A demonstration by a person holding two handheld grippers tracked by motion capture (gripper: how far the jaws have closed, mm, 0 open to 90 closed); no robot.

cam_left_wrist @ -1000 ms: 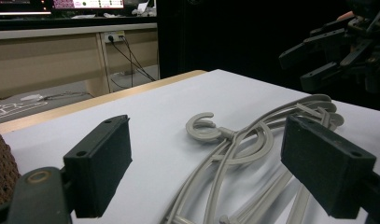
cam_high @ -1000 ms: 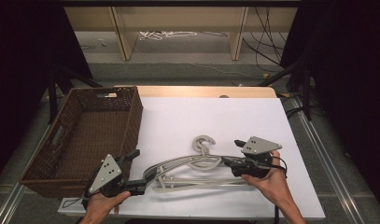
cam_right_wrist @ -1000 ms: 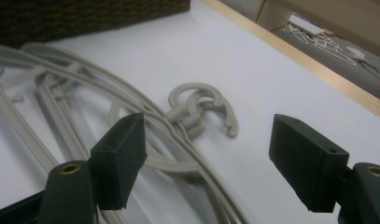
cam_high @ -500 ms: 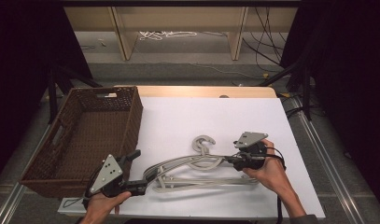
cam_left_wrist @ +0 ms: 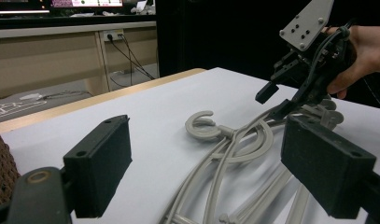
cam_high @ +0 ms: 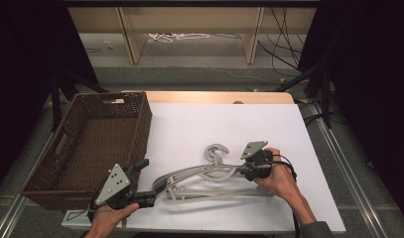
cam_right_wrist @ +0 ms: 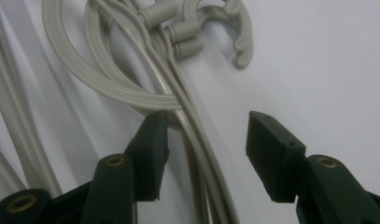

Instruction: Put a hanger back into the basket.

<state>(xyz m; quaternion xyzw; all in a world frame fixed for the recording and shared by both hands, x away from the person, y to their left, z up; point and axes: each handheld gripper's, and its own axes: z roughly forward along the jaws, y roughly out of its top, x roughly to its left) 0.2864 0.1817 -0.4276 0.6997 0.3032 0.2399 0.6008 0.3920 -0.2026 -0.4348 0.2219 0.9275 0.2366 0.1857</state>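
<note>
Several grey plastic hangers (cam_high: 199,174) lie stacked on the white table (cam_high: 229,119), hooks (cam_high: 217,151) pointing to the far side. My right gripper (cam_high: 242,171) is open, low over the hangers' arms just beside the hooks. In the right gripper view its jaws (cam_right_wrist: 204,149) straddle the thin arms, apart from them, with the hook collars (cam_right_wrist: 183,30) ahead. My left gripper (cam_high: 151,179) is open at the hangers' left end. The left gripper view has the hangers (cam_left_wrist: 225,144) running between my jaws (cam_left_wrist: 215,168), with the right gripper (cam_left_wrist: 274,101) beyond.
A brown wicker basket (cam_high: 142,129) with nothing in it stands at the table's left edge, close to my left gripper. Bare white table stretches behind and to the right of the hangers. Cables and shelf legs lie on the floor beyond.
My right gripper has moved left along the hangers toward the hooks and dropped lower over the arms. The left gripper has barely moved.
</note>
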